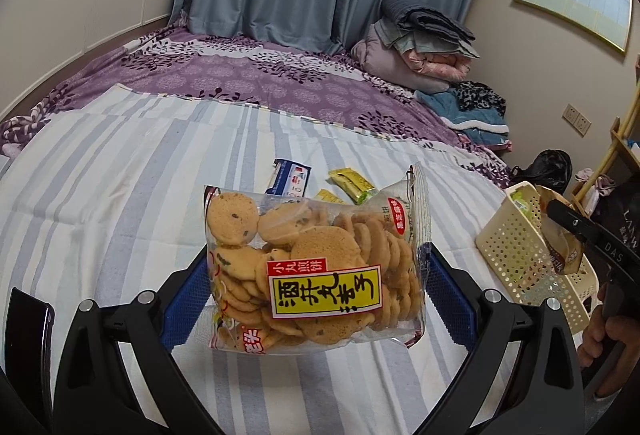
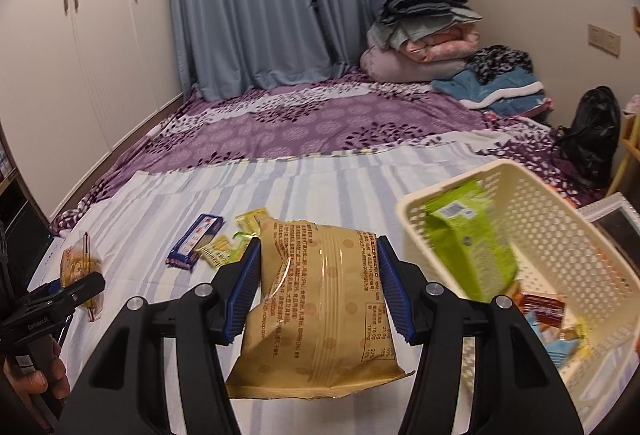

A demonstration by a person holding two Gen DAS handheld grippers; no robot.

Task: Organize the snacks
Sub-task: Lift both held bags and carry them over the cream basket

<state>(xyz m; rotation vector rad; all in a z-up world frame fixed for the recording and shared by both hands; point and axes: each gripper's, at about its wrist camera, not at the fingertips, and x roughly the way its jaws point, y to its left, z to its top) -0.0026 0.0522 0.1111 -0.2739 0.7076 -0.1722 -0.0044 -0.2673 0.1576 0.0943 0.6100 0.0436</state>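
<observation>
Centrally in each wrist view, the left gripper (image 1: pixel 318 285) clamps a clear cookie bag (image 1: pixel 312 271), and the right gripper (image 2: pixel 318 291) clamps a tan snack packet (image 2: pixel 320 311). At right sits a cream basket (image 2: pixel 560 235).

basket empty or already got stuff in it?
Not empty. The right wrist view shows the cream basket holding a green packet and several small wrapped snacks at its bottom.

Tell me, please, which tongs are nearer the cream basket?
Right. The right tongs, gripping a tan snack bag, are beside the cream basket; the left tongs, holding a cookie bag, are farther away.
</observation>
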